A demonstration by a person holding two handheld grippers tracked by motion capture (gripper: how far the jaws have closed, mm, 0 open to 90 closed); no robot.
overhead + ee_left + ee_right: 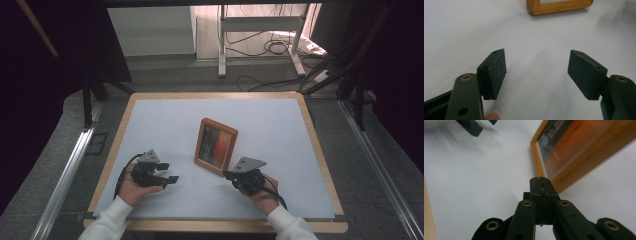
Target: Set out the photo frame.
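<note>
A person sits at a bench covered by a pale sheet with a wooden rim, holding a black two-jaw claw in each hand.

The right claw is low over the bench near the person's edge, its jaws pressed fully together with nothing between them. In the right gripper view the closed tip sits just beside the near corner of a wooden picture frame; whether it touches the wood cannot be told. The frame lies just ahead of this claw and slightly to its left, turned at an angle to the bench edges, and it shows a picture in orange and dark tones behind glass. Nothing stands between the tip and the frame.

The left claw is near the person's edge too, well to the left of the right claw, with its jaws spread wide and empty. In the left gripper view its two pads hang over bare bench, and the frame's wooden edge lies beyond them, well apart, with an open stretch of sheet between.

Beyond the far edge of the bench, on the floor, are a white metal stand and loose cables. Metal rails run along the floor on either side.
</note>
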